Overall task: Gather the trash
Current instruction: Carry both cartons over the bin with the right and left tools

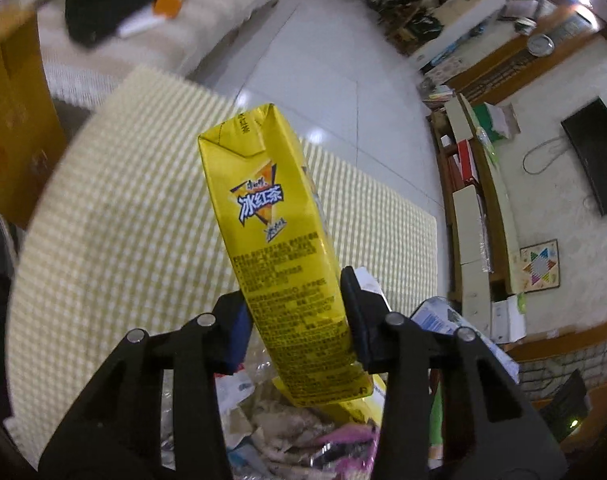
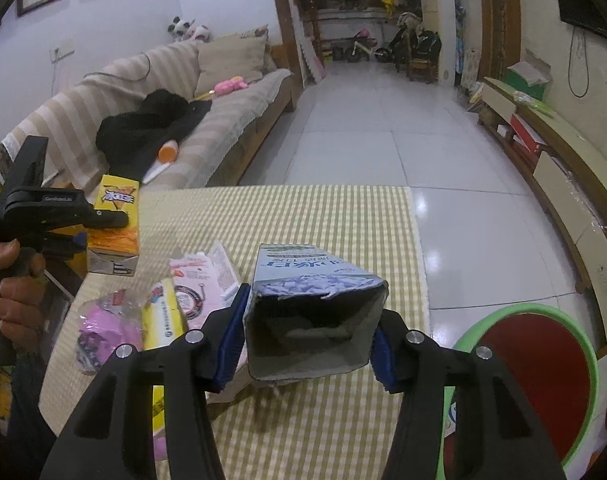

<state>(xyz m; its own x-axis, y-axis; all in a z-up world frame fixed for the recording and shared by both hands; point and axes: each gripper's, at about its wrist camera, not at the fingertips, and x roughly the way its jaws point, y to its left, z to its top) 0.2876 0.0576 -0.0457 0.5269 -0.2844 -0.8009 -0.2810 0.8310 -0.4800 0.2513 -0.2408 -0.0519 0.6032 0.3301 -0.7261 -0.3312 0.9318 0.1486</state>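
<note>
The yellow tea carton (image 1: 279, 248) is pinched low down in the left tongs (image 1: 299, 320), lifted off the desk (image 1: 123, 200). The torn blue carton (image 2: 315, 320) is clamped in the right tongs (image 2: 307, 340). Both probably light, crushable, so best gripped across flat sides.

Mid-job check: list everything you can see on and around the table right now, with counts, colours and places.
Yellow iced-tea drink carton: 1, yellow, clamped in left gripper above the table.
Blue-and-white torn-open carton: 1, blue-white, clamped in right gripper.
Pink crumpled wrapper: 1, pink, table's left side.
Pink-white printed packet: 1, table, beside the wrapper.
Yellow-checked tablecloth: 1, covers table.
Green-rimmed red bin: 1, right of table.
Striped beige sofa: 1, behind table.
Left gripper: black.
Right gripper: black, blue pads.
</note>
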